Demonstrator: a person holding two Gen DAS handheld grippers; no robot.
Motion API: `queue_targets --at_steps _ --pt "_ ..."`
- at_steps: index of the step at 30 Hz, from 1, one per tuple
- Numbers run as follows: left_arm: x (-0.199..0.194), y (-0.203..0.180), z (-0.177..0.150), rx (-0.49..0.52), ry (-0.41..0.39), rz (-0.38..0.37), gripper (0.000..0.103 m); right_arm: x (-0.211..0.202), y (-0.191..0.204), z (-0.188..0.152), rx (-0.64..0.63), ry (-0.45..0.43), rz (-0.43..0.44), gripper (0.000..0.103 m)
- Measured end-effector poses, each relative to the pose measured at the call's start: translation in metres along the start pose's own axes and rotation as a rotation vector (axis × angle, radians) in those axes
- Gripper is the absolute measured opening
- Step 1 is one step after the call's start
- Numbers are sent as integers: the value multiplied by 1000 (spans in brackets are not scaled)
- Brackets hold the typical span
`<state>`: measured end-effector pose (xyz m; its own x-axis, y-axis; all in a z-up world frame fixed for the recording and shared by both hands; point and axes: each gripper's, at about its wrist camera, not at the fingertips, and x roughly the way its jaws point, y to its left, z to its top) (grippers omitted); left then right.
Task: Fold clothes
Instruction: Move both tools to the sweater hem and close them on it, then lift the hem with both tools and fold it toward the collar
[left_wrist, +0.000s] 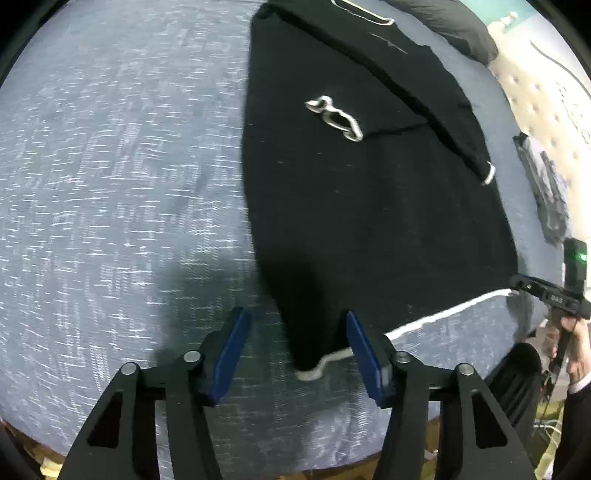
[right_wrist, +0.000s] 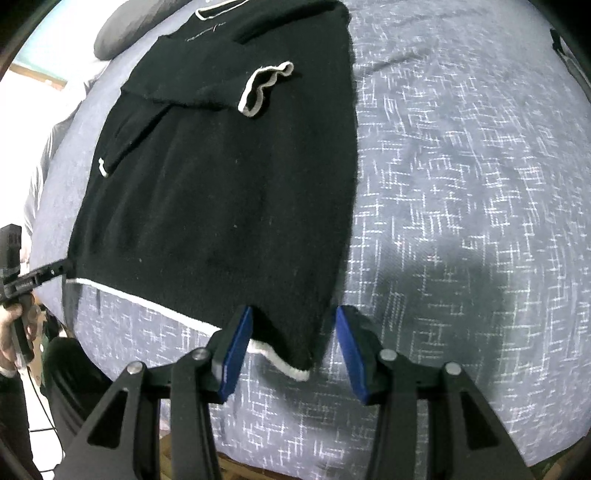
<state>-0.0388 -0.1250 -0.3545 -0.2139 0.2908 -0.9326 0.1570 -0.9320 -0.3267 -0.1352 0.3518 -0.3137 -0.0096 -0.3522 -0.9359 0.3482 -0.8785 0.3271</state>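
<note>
While a black sweater (left_wrist: 369, 206) with white trim is spread flat on a blue-grey patterned bedcover (left_wrist: 110, 166), its two near hem corners are framed by the two tools, one corner to each. Seen through the left wrist camera, the left gripper (left_wrist: 295, 343) is held with its blue-padded fingers (left_wrist: 231, 354) spread wide apart, and the sweater's corner with its white edge (left_wrist: 308, 373) lies between them on the cover; nothing is pinched. Seen through the right wrist camera, the right gripper (right_wrist: 293, 341) is likewise held with its fingers (right_wrist: 236, 354) spread, the opposite hem corner (right_wrist: 295, 371) lying between the pads, unclamped. Both sleeves are laid inward across the body of the garment: one white-trimmed cuff (right_wrist: 264, 86) rests near the middle of the chest, and a second cuff (right_wrist: 103, 167) lies nearer the side edge. The white hem line (left_wrist: 443, 310) is seen running from one corner towards the other along the near edge of the bed. A dark pillow (left_wrist: 454, 26) is placed beyond the collar at the far end of the bed. At the margin of each view the other tool is visible, gripped by a hand (left_wrist: 576, 354), with a green light shown on its body
</note>
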Motion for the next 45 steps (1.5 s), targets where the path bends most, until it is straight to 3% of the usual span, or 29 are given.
queue_targets --at_steps 2,12,20,26,28,39,45 --pt "2 -6 -1 14 9 -11 48 0 0 0 2 -2 2 48" --pt "13 -17 3 37 22 27 43 3 6 1 -12 -12 2 48" --pt "17 -24 7 44 22 34 39 5 13 4 -44 -16 -17 24" --pt "9 -31 10 72 2 43 11 4 26 5 -72 -30 -27 9" --pt "5 -33 11 82 -6 45 9 2 31 5 -79 -40 -22 8" --pt "-29 -61 13 148 -64 65 7 -36 51 16 -143 -146 19 7" --pt "-59 -73 13 181 -111 66 7 -60 75 4 -184 -200 22 6"
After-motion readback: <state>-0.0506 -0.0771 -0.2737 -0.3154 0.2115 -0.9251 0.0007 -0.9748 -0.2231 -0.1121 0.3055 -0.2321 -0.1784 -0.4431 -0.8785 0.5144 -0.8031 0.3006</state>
